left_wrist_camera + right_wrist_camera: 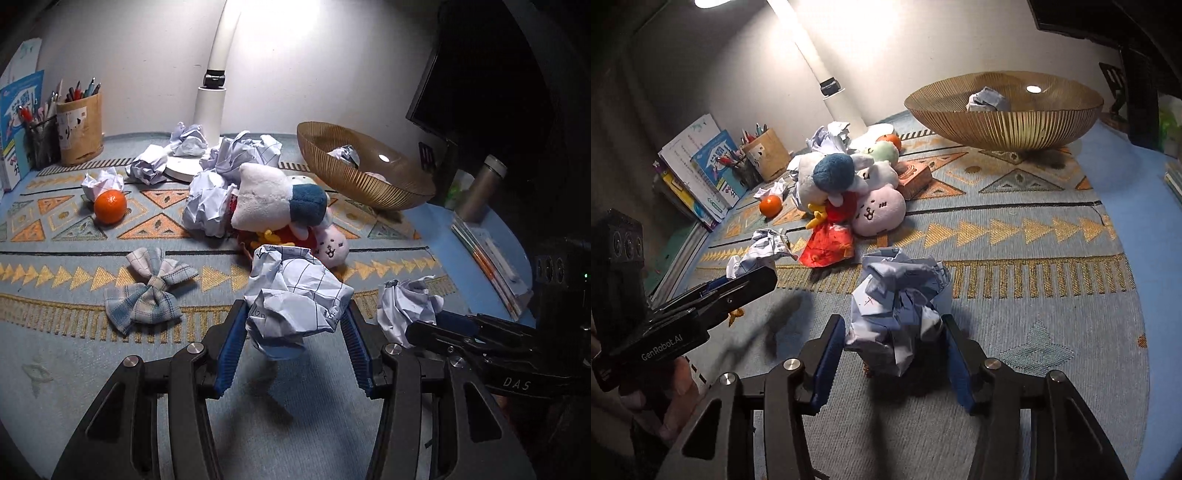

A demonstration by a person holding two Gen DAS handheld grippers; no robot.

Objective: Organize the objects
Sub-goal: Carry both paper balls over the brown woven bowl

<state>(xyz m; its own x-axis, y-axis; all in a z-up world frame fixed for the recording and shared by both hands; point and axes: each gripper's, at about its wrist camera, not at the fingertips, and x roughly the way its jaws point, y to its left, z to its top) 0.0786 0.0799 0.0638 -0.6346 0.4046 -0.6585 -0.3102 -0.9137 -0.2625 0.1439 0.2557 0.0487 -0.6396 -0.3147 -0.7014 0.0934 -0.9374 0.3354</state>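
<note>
Two hand-held grippers work over a table covered by a patterned blue cloth [110, 369]. The left gripper [293, 325] has its jaws pinching a crumpled paper ball [295, 295], lifted just above the cloth. The right gripper [894, 343] has its jaws pressed against a second crumpled paper wad [897, 306]. Beyond them lie a pile of plush toys [273, 206], an orange [110, 206] and a gold wire basket [1004, 122] containing one paper ball.
</note>
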